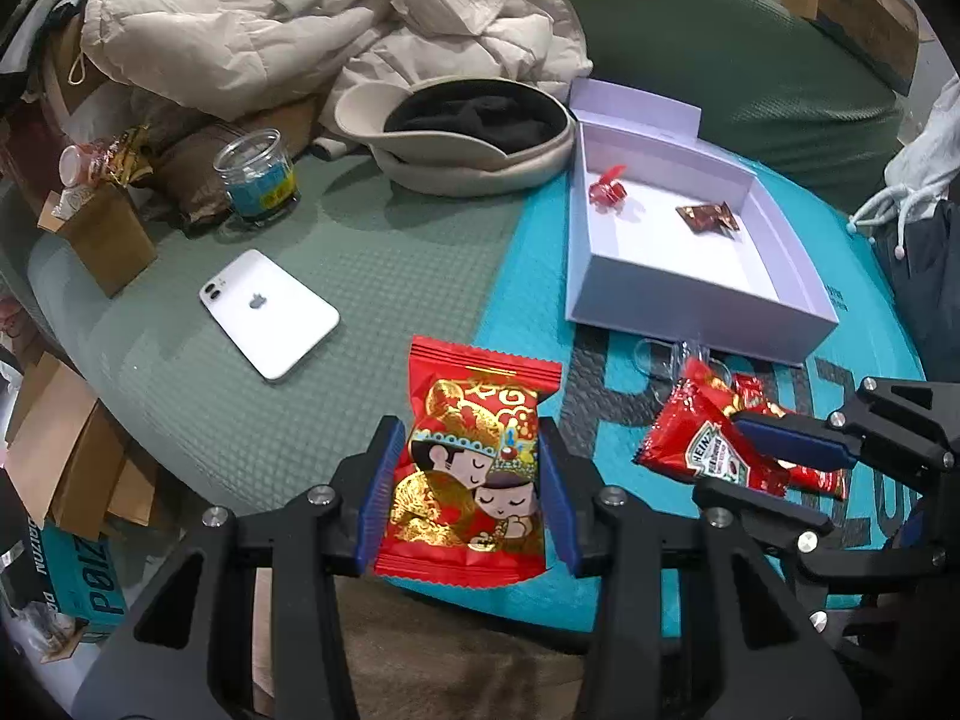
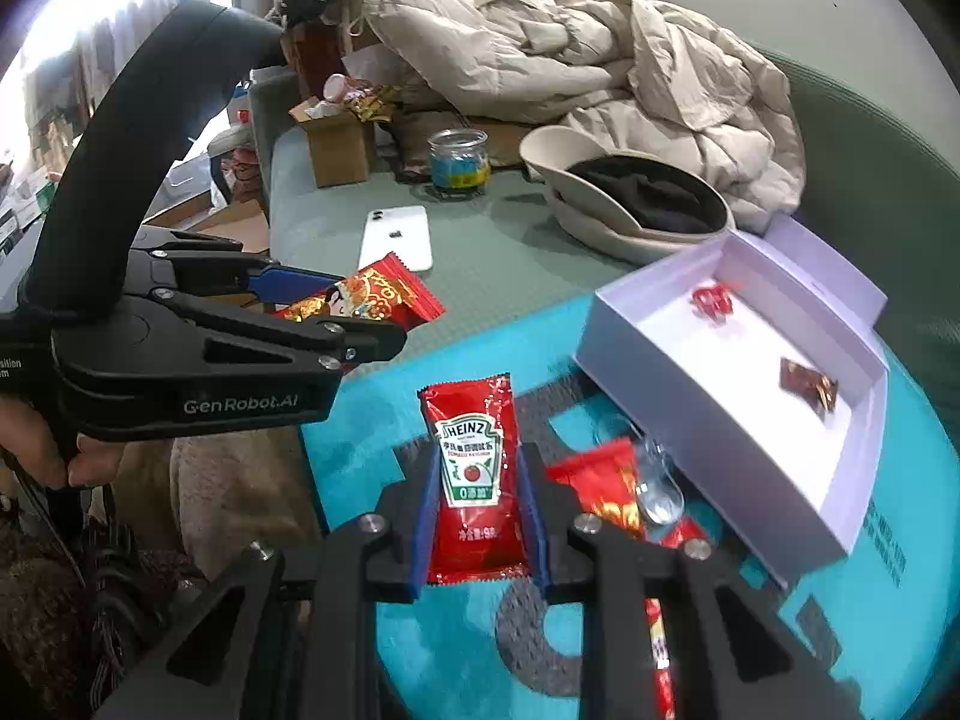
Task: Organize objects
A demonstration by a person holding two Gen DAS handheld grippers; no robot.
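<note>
My left gripper [image 1: 469,438] is shut on a red snack packet [image 1: 474,480] printed with two cartoon figures, its blue pads pressing both long edges. The right gripper [image 2: 480,456] is shut on a red Heinz ketchup sachet [image 2: 474,468], held upright above the teal bag [image 2: 372,438]. Each wrist view shows the other gripper: the right gripper [image 1: 726,450] with the sachet [image 1: 678,444], and the left gripper [image 2: 366,309] with the packet [image 2: 396,294]. An open white box [image 1: 690,306] [image 2: 690,414] lies beyond, holding a red wrapped candy [image 1: 607,187] and a brown sachet [image 1: 708,217].
On the green cushion lie a white phone [image 1: 270,312], a glass jar [image 1: 258,177], a beige cap [image 1: 468,138] and a cream puffy coat [image 1: 270,18]. A small cardboard box [image 1: 102,234] stands at the left. A red packet [image 2: 606,480] and clear plastic spoon [image 2: 657,492] lie by the box.
</note>
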